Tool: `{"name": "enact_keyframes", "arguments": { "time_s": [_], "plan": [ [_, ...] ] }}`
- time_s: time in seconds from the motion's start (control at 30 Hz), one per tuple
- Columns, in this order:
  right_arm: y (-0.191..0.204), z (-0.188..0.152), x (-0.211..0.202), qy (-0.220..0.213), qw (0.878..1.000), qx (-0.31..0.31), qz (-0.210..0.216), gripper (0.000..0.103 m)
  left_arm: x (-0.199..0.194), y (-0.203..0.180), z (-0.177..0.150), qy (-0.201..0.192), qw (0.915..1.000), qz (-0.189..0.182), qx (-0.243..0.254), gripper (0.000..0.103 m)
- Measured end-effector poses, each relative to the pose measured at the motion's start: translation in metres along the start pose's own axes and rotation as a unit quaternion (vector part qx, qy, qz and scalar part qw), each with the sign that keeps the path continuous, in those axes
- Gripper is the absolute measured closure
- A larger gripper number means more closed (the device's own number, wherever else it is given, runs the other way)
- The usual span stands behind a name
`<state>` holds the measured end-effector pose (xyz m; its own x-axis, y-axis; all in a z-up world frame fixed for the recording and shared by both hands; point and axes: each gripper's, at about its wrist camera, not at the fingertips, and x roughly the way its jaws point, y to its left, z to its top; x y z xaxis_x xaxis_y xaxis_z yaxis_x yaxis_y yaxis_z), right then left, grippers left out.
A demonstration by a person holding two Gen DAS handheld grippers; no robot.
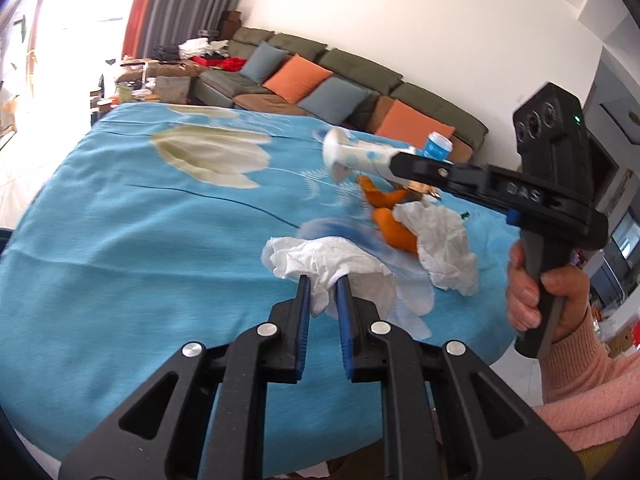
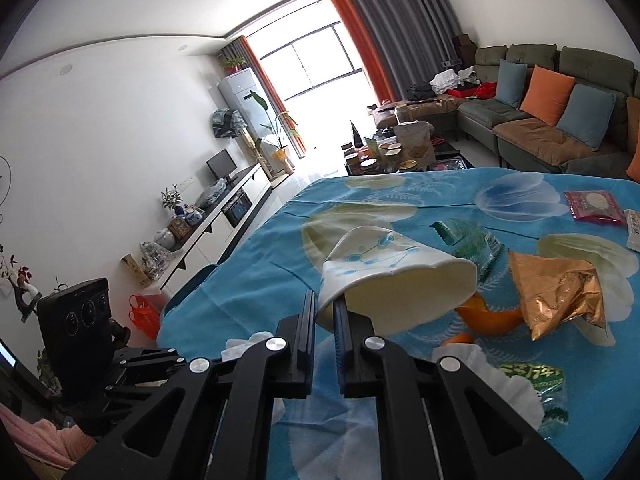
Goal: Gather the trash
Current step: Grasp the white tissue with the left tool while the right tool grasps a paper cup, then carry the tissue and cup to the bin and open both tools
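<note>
On the blue flowered tablecloth [image 1: 120, 240], which fills most of both views, the trash is spread toward the 3 o'clock side. Largest of the loose pieces are 2 crumpled white tissues: one [image 1: 320, 264] is clamped between the blue pads of the left gripper [image 1: 323, 284], the other tissue [image 1: 440, 248] lies free at about 2 o'clock from it. Next in size is the paper cup [image 2: 384, 272], pinched by its rim in the right gripper [image 2: 323, 304], jaws closed on the wall and the cup tilted on its side clear of the cloth. At 3 o'clock from the cup sits a gold foil wrapper [image 2: 560, 292], with orange peel [image 2: 488, 316] just below it and a green wrapper [image 2: 468, 240] at 1 o'clock. A red packet [image 2: 596, 208] lies farther off at 2 o'clock.

The step in hand looks like the lift-off: both grippers loaded, 1 item each. No bin is visible in either view, so the next move probably calls for carrying both pieces off the table to wherever the trash goes, keeping both grips firm, since the tissue is limp and the cup is held only by a thin edge.
</note>
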<state>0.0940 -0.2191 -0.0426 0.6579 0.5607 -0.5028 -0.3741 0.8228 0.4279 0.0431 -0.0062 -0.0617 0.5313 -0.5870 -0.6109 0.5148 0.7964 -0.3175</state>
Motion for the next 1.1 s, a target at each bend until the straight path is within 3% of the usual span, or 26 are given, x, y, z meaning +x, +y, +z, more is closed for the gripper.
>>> {"name": "enact_keyframes", "arguments": {
  "time_s": [0.4,1.1],
  "plan": [
    [0.043,-0.002,0.015,0.016,0.998,-0.034,0.056,0.095,-0.045,0.029,-0.004,-0.041,0.9976,0.054,-0.012,0.09],
    [0.105,-0.001,0.059,0.044,0.99,-0.095,0.097,0.095,-0.091,0.07,-0.021,-0.069,0.9892,0.114,-0.061,0.09]
  ]
}}
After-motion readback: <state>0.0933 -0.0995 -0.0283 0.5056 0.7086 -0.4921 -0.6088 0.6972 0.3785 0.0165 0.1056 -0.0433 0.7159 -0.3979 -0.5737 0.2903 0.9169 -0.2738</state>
